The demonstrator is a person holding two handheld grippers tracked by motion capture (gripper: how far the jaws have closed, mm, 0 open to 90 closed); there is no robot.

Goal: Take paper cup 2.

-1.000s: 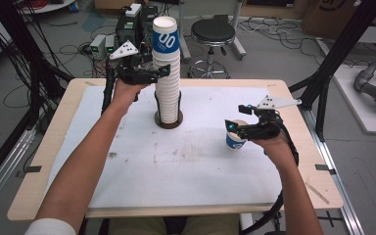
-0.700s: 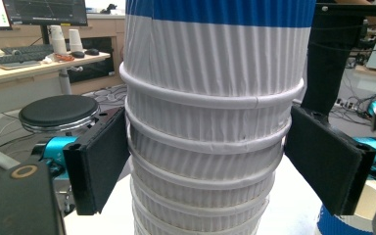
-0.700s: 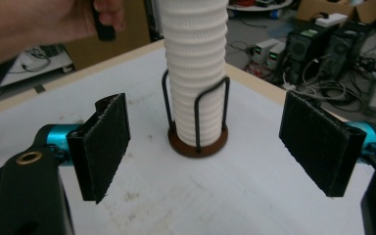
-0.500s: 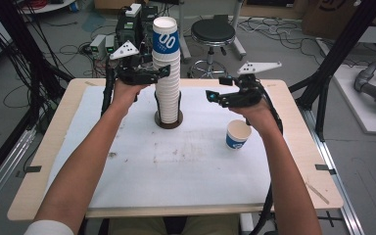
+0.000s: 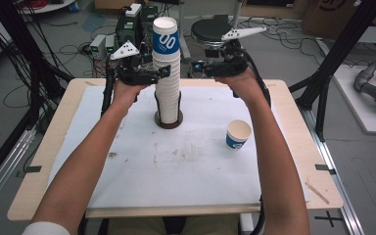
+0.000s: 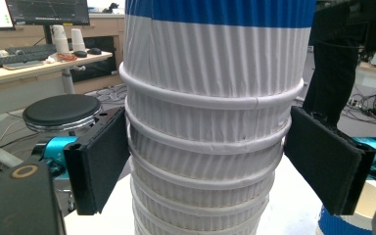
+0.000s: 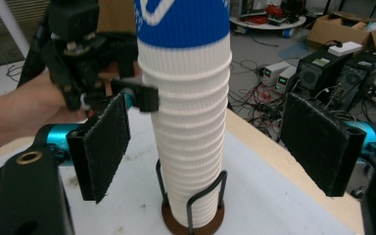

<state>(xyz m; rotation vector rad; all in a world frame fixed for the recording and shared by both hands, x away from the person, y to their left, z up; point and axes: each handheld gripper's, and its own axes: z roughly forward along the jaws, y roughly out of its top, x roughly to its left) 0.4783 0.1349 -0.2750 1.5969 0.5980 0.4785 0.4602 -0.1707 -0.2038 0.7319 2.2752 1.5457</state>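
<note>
- Nearest the person, a single white ribbed paper cup with a blue band (image 5: 238, 134) is seen standing upright on the white table cover (image 5: 176, 181), right of centre and well apart from both grippers; it is judged to be a cup already taken off.
- Farther in, the tall stack of white ribbed paper cups topped by a blue-banded cup (image 5: 167, 68) is seated in a dark round wire holder (image 5: 169, 120) at mid-table.
- The step in hand is judged to be the separation of the next cup from the stack.
- The left gripper (image 5: 162, 73) is held level at the upper part of the stack, forearm extended from the near edge. In the left gripper view its black pads (image 6: 100, 156) are set either side of the cup rims, touching or nearly so; the jaws have just been closing a little. A firm clamp is not confirmed, so whether the stack is grasped cannot be told.
- The right gripper (image 5: 196, 66) is held raised and level, just right of the stack's top. In the right gripper view its jaws stand released, with clear space between each pad (image 7: 103, 147) and the stack.
- The next move is judged to call for the right jaws to be brought around the blue-banded top cup and closed gently, the stack being steadied below, and the cup lifted straight up; a skewed pull could tilt the stack.
</note>
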